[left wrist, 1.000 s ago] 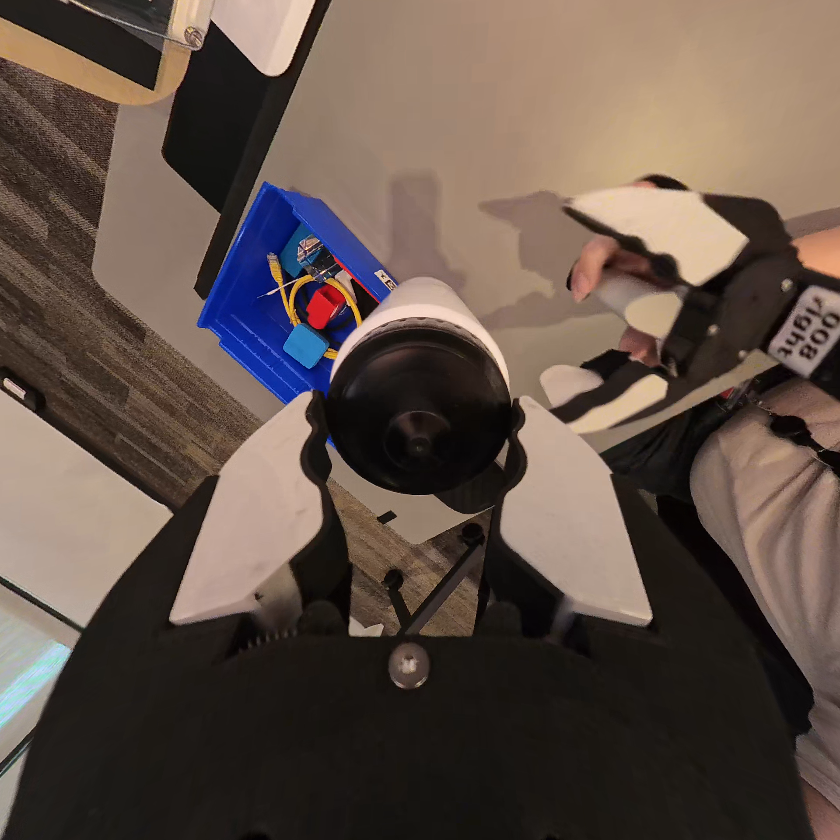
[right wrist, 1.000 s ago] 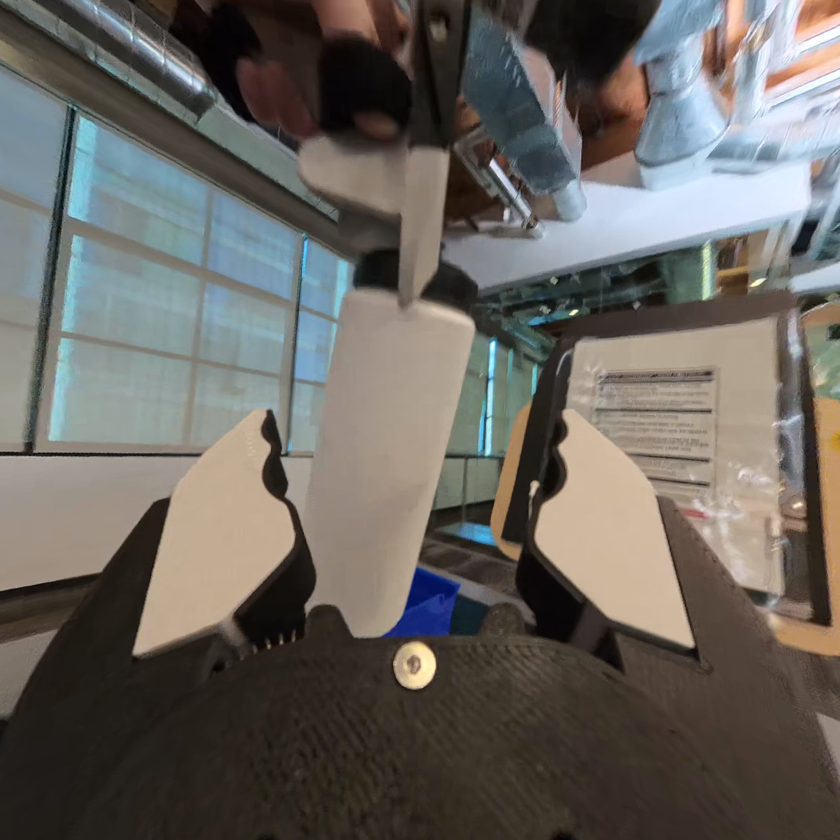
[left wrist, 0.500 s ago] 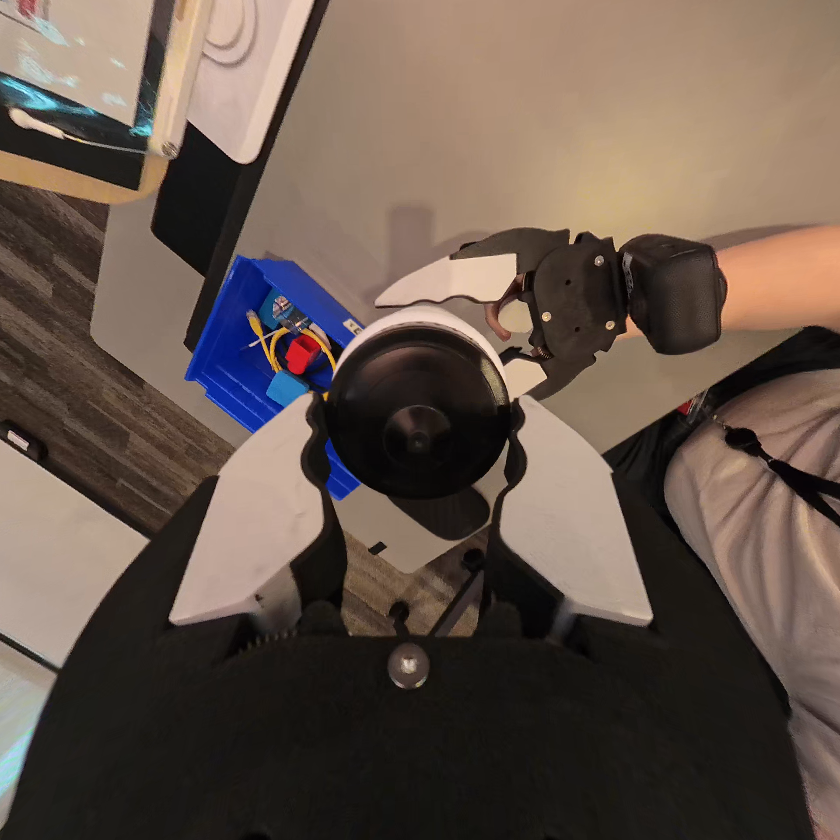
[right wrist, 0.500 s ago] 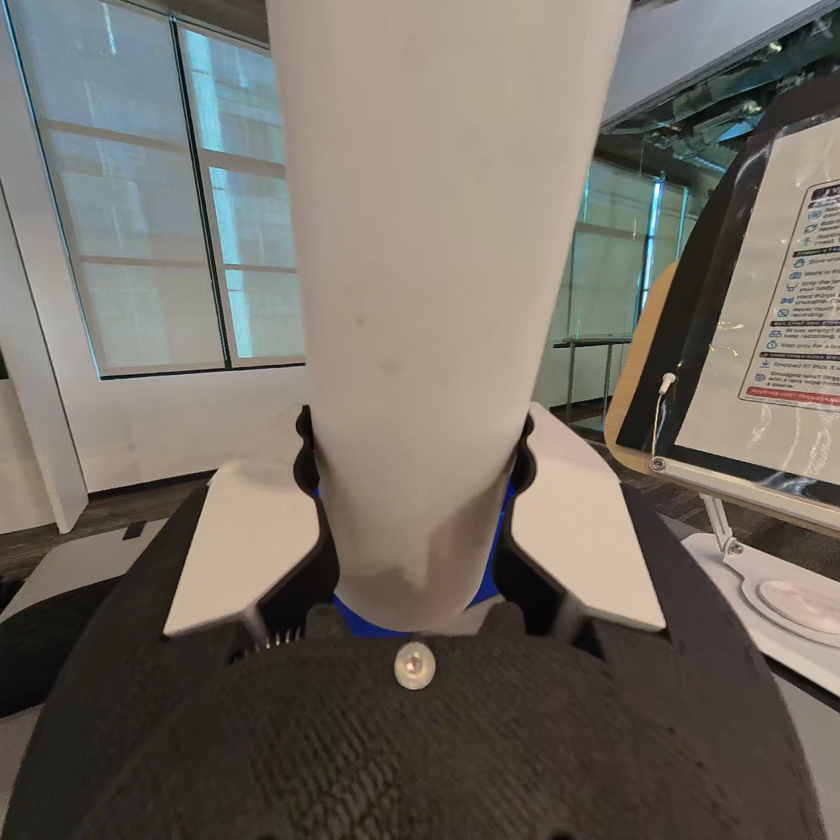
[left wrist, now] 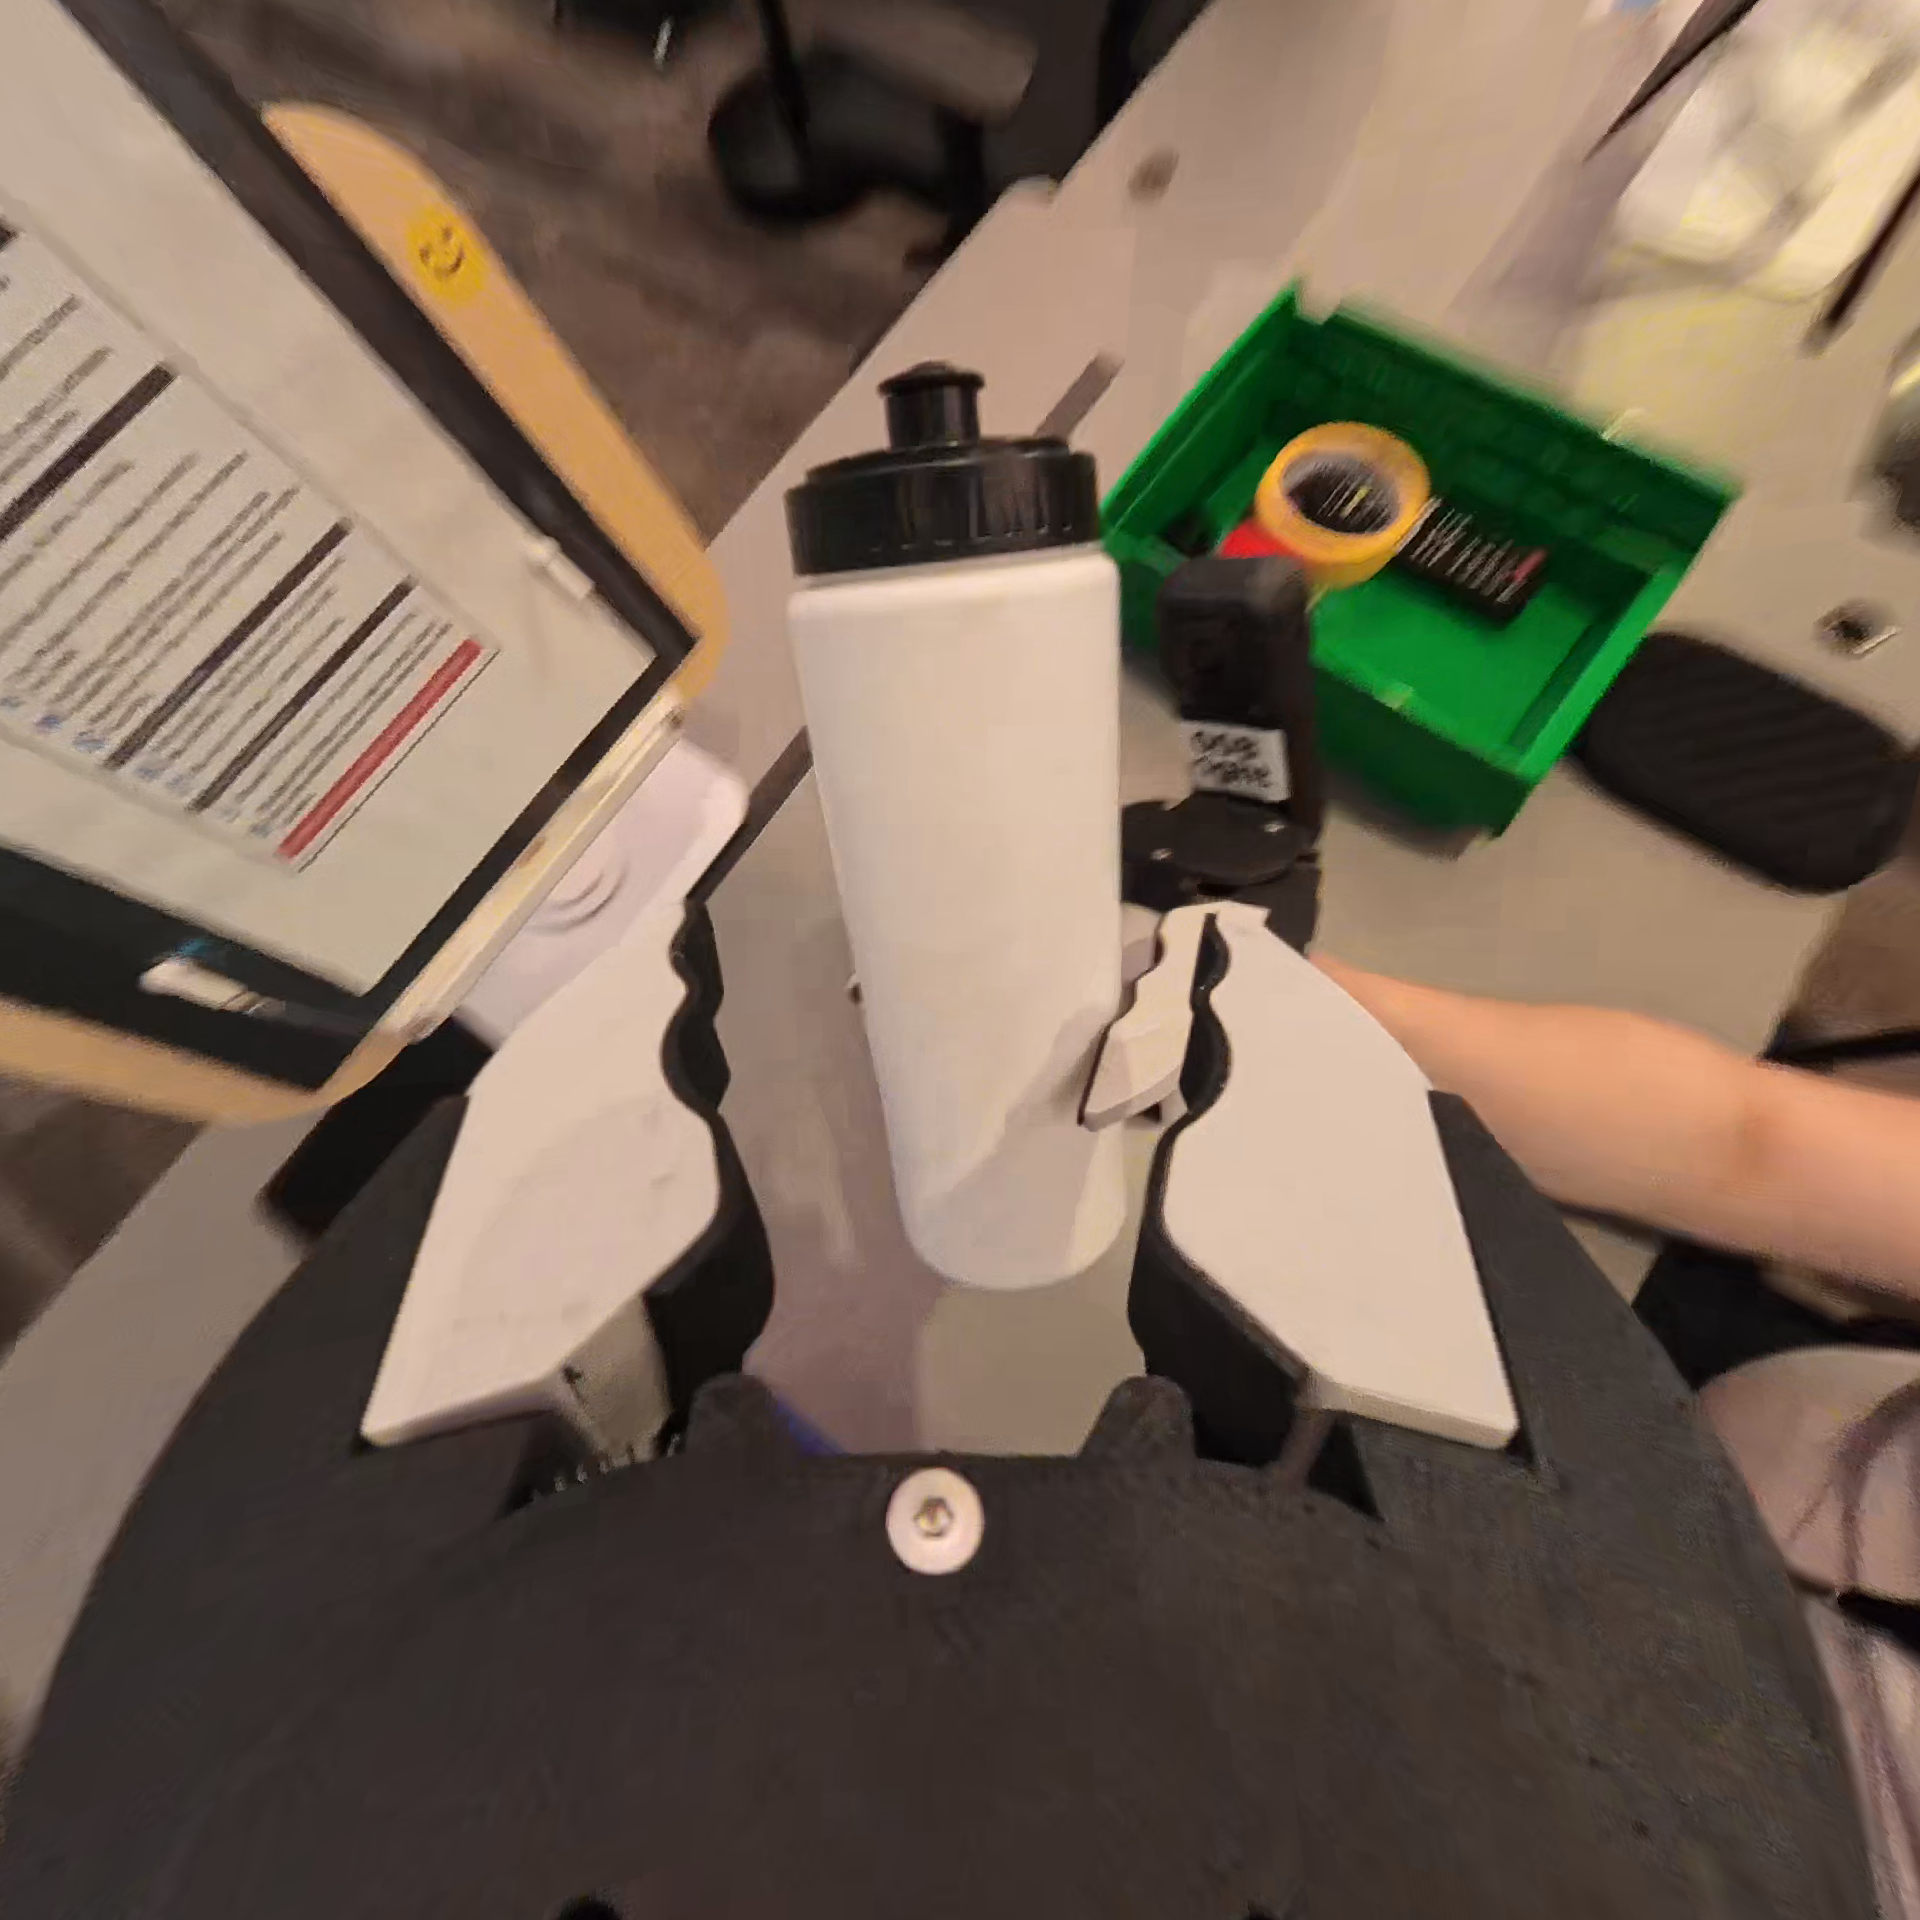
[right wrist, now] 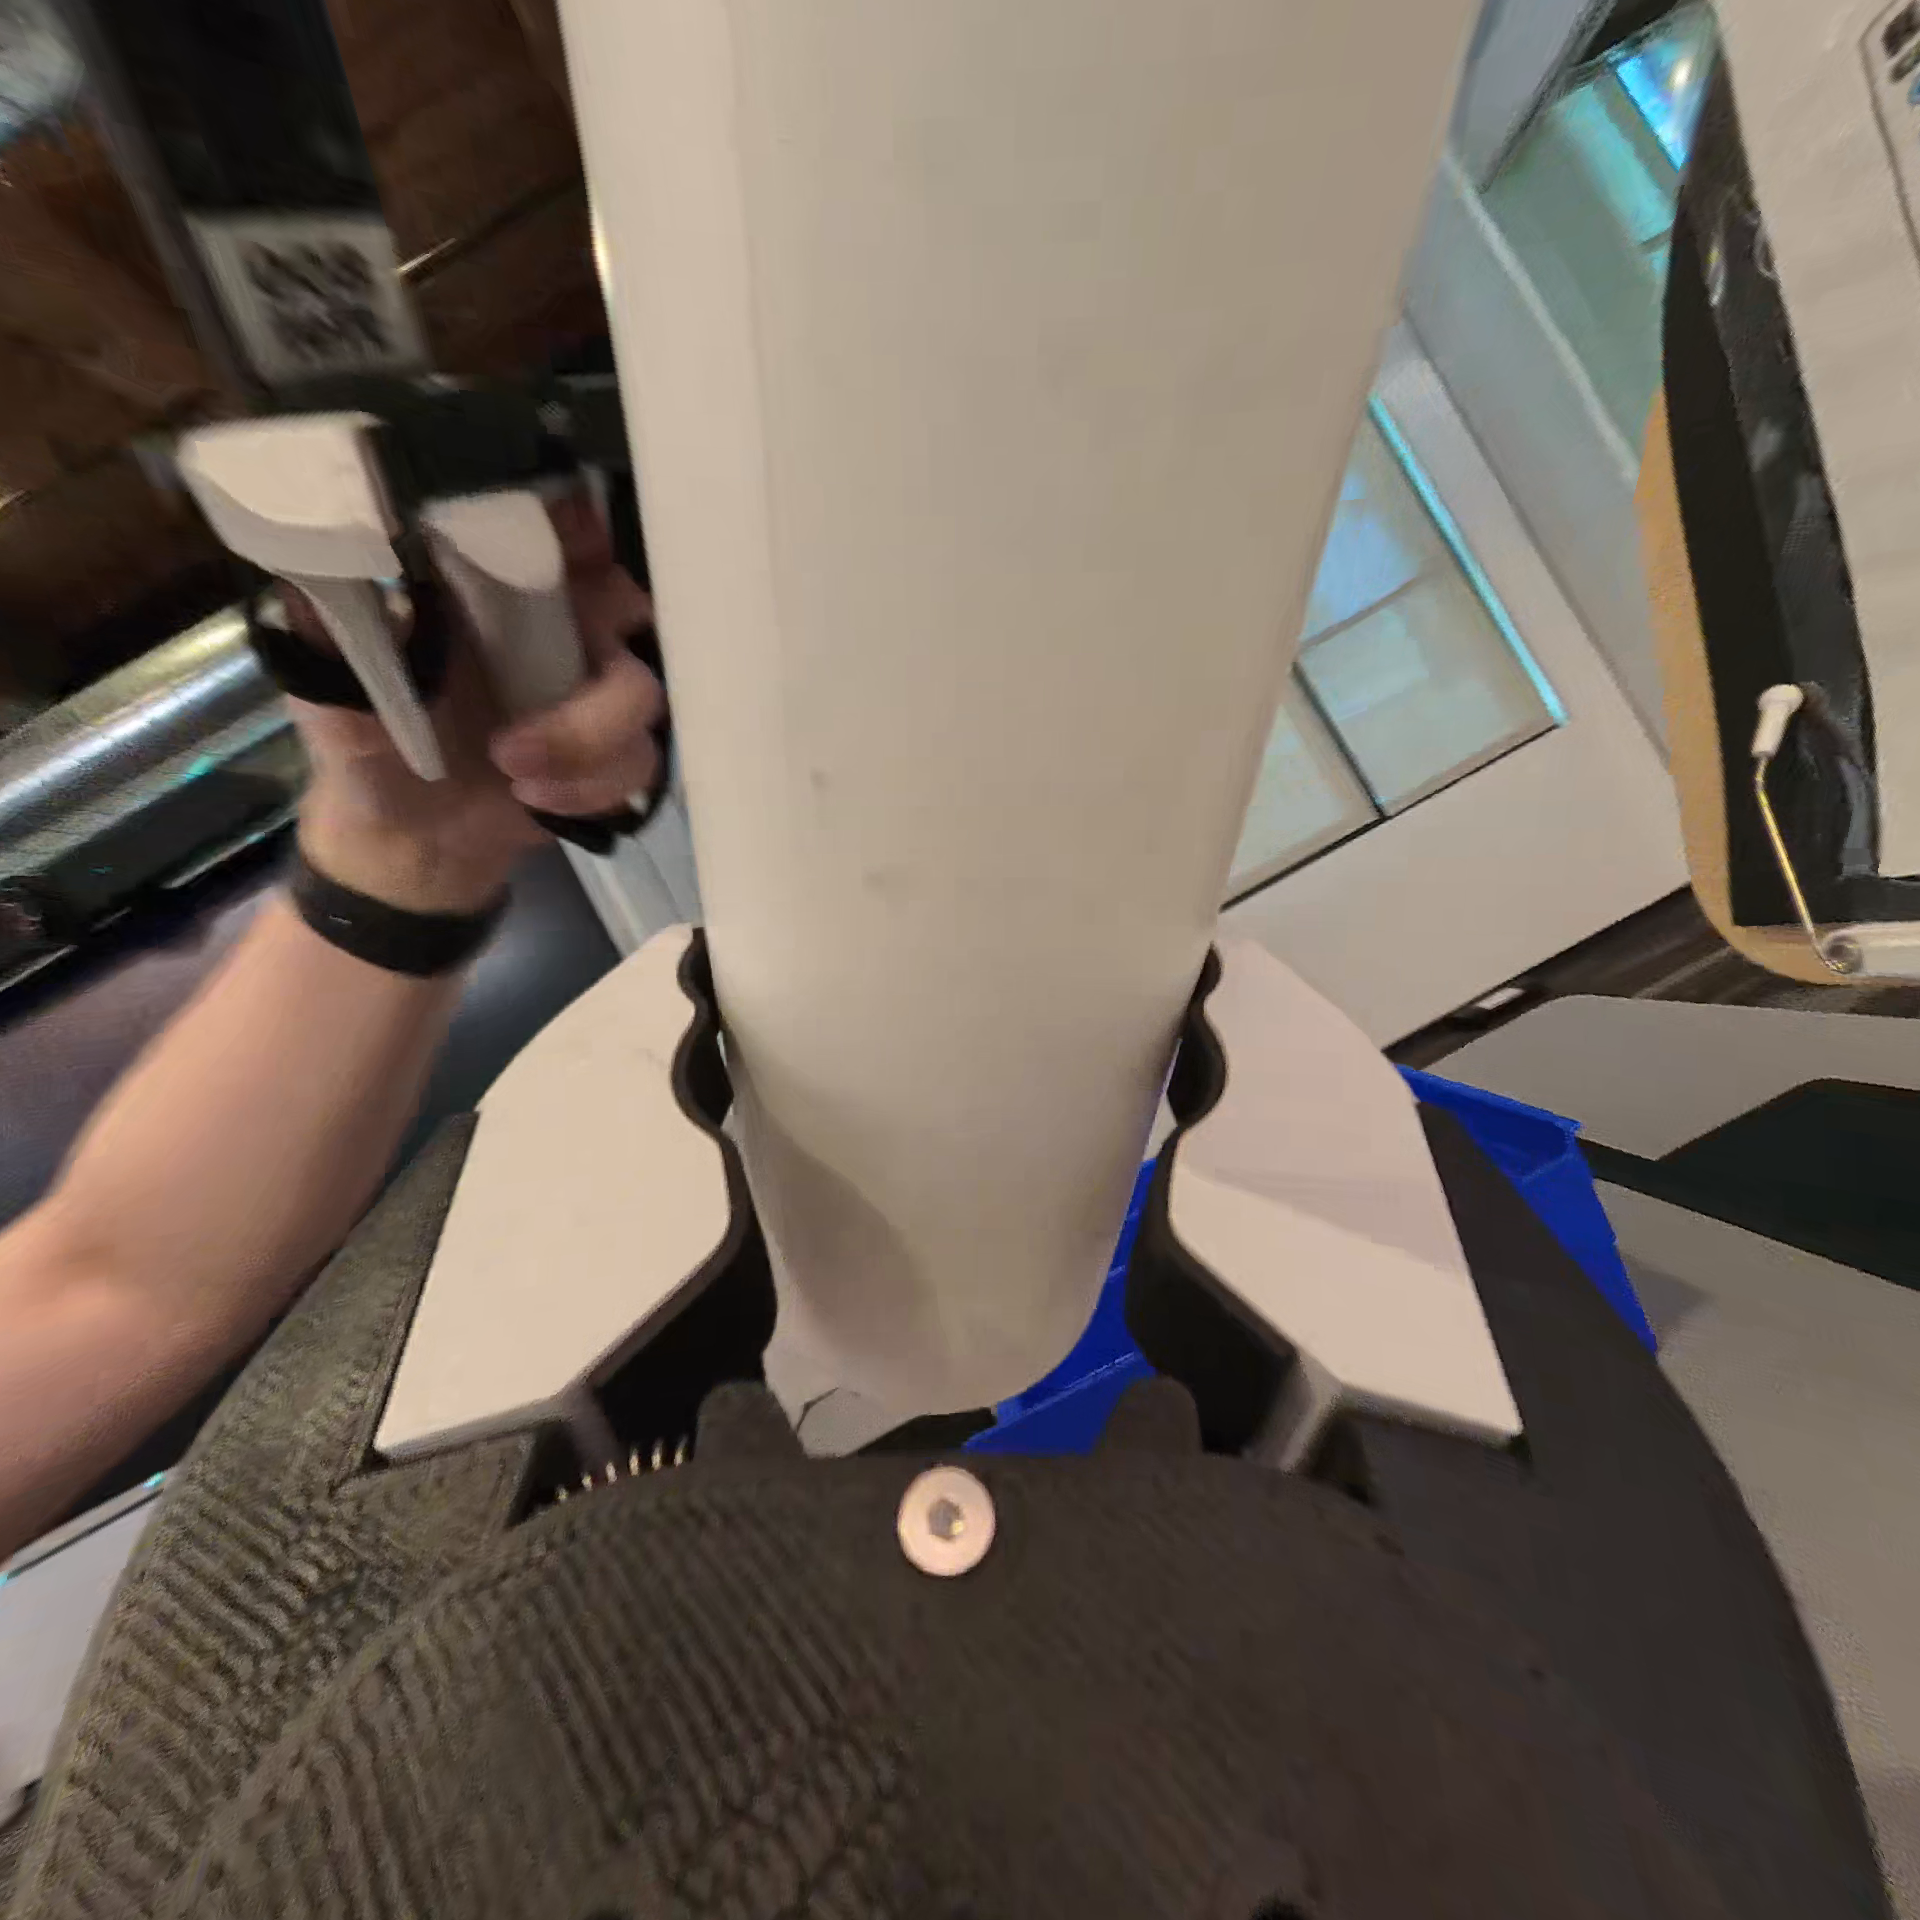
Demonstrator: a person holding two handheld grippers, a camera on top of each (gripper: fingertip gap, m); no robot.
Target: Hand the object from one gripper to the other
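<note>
A white squeeze bottle (left wrist: 966, 831) with a black cap stands upright in the air. My right gripper (right wrist: 954, 961) is shut on its lower body (right wrist: 966, 623). One of its fingers (left wrist: 1138, 1029) shows against the bottle's right side in the left wrist view. My left gripper (left wrist: 951, 935) is open and empty. The bottle sits beyond its fingers without touching them. In the right wrist view the left gripper (right wrist: 416, 623) hangs to the left of the bottle, held by a hand, with its fingers apart.
A green bin (left wrist: 1538, 727) holding a yellow tape roll (left wrist: 1340, 499) sits on the grey table (left wrist: 1455, 914). A framed printed sign (left wrist: 260, 623) stands at the left. A blue bin (right wrist: 1507, 1174) lies below the right gripper. A forearm (left wrist: 1558, 1122) crosses the right side. One gripper's finger ends stand about 8 centimeters off the other's.
My left gripper has let go of the bottle's cap and drawn back, swinging to face the bottle from the side. My right gripper stays shut on the bottle and holds it alone.
</note>
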